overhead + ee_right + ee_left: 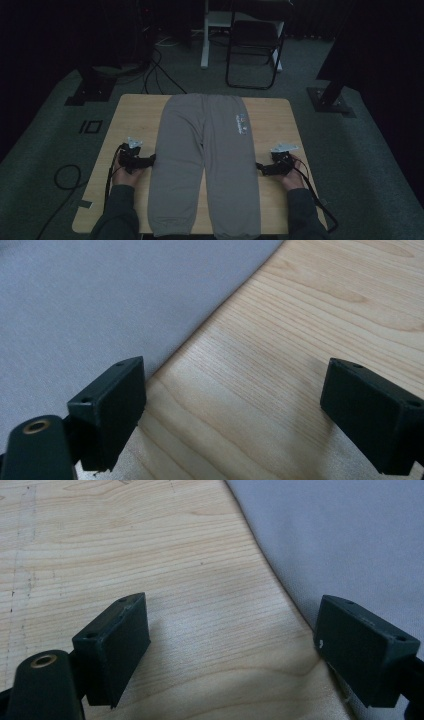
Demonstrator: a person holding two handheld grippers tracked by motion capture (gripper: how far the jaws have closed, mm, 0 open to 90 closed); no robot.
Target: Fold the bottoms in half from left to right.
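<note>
Two grippers, left (149, 161) and right (260, 167), jaws wide, empty, flank trousers (205, 150) at mid-leg edges, likely poised for fold. Trousers flat, table (130, 120) centre, cuffs near, waist far. Chair (252, 42) beyond.

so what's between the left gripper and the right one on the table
The grey sweatpants lie flat between the left gripper and the right gripper, one at each outer edge, as the high view shows.
</note>
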